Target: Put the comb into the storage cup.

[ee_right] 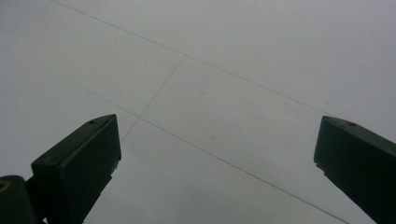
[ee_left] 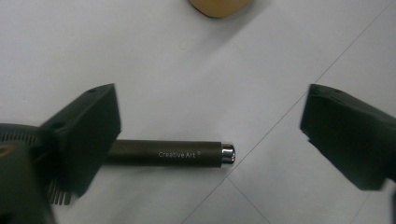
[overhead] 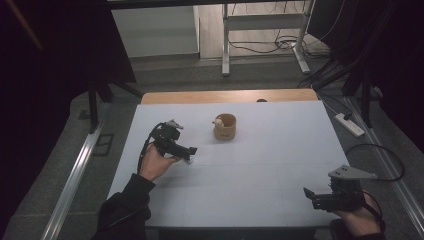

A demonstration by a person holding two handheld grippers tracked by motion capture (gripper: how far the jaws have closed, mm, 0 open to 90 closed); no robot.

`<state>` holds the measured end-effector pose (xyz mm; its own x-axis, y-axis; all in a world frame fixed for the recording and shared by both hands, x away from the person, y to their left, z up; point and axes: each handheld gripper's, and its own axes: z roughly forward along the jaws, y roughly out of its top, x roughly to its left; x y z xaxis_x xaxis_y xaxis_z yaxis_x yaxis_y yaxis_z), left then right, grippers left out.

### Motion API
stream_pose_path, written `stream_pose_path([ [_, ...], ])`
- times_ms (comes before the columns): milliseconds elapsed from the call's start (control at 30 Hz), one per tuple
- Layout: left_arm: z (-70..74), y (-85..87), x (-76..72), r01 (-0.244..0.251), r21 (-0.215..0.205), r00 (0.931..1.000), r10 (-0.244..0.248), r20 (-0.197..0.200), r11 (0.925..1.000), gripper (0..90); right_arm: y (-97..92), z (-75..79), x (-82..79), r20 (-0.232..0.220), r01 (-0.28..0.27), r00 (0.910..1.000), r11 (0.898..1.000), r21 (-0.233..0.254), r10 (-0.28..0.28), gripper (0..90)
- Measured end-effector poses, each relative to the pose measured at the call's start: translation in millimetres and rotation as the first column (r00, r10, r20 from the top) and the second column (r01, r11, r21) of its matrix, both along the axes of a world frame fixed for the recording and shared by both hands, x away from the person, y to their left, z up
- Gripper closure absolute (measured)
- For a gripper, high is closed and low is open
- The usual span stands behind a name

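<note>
Dark cylindrical pen, chrome tip, "Creative Art" lettering, lying between left tongs spread apart, right tongs apart

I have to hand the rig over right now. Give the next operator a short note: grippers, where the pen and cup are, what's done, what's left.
Left gripper: open, low over the table, jaws either side of the pen, not gripping it.
Right gripper: open, holds nothing, near the table's front right corner.
Pen: lying flat on the table, silver cap end free.
Cup: upright behind the pen, something pale inside.
Done: approach to the pen.
Left: probably close on the pen and lift it.
</note>
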<state>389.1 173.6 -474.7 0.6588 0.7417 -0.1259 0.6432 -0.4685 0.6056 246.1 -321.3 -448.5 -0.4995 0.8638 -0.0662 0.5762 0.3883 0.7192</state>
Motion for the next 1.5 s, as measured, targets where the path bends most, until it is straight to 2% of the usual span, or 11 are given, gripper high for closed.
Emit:
stream_pose_path([
  [33, -0.2, -0.5, 0.3, 0.001, 0.001, 1.0, -0.001, 0.002, 1.0, 9.9, 0.0, 0.0, 0.0, 0.0, 0.0, 1.0, 1.0, 0.0, 0.0, 1.1],
  [167, 0.1, -0.8, 1.6, 0.004, -0.003, 1.0, -0.004, 0.008, 1.0, 38.2, 0.1, -0.1, 0.1, 0.0, 0.001, 1.0, 1.0, 0.0, -0.001, 1.0],
  [200, 0.1, -1.4, 1.8, -0.001, -0.002, 1.0, 0.001, 0.008, 1.0, 51.3, 0.1, -0.1, 0.1, 0.0, 0.001, 1.0, 1.0, 0.0, -0.001, 1.1],
  [233, 0.1, -1.7, 2.1, 0.001, 0.002, 1.0, -0.001, 0.003, 1.0, 51.3, 0.1, 0.0, 0.1, 0.0, 0.001, 1.0, 1.0, -0.001, -0.001, 1.1],
  [367, -0.4, -3.7, 2.2, 0.014, 0.004, 0.9999, -0.014, -0.006, 0.9999, 79.2, 0.1, -0.1, 0.0, 0.0, 0.001, 1.0, 1.0, -0.001, -0.001, 1.1],
  [433, -0.7, -4.5, 2.0, 0.019, 0.01, 0.9998, -0.019, -0.006, 0.9998, 88.4, 0.1, -0.1, 0.1, -0.001, 0.001, 1.0, 1.0, -0.002, -0.001, 1.1],
  [867, -16.2, -6.1, 5.2, 0.009, 0.018, 0.9992, -0.008, -0.038, 0.9998, 88.6, 0.7, -0.2, -0.3, 0.0, -0.004, 1.0, 1.0, -0.011, 0.004, 1.4],
  [1067, -24.0, -9.4, 6.4, 0.011, 0.049, 0.999, -0.009, -0.043, 0.9987, 88.6, 1.3, -0.4, -0.5, 0.003, -0.007, 1.0, 1.0, -0.016, 0.007, 1.5],
  [1267, -34.8, -9.4, 9.8, 0.003, 0.081, 0.9978, 0.003, -0.066, 0.9967, 88.5, 2.2, -0.6, -0.7, 0.005, -0.011, 0.9999, 1.0, -0.024, 0.011, 1.7],
  [1400, -38.3, -9.3, 9.7, 0.011, 0.083, 0.9963, -0.004, -0.085, 0.9965, 88.6, 2.6, -0.6, -1.0, 0.005, -0.014, 0.9999, 0.999, -0.028, 0.014, 1.8],
  [1500, -38.7, -9.6, 7.6, 0.011, 0.084, 0.9967, -0.004, -0.081, 0.9964, 88.5, 2.9, -0.6, -1.2, 0.006, -0.015, 0.9999, 0.999, -0.03, 0.015, 1.9],
])
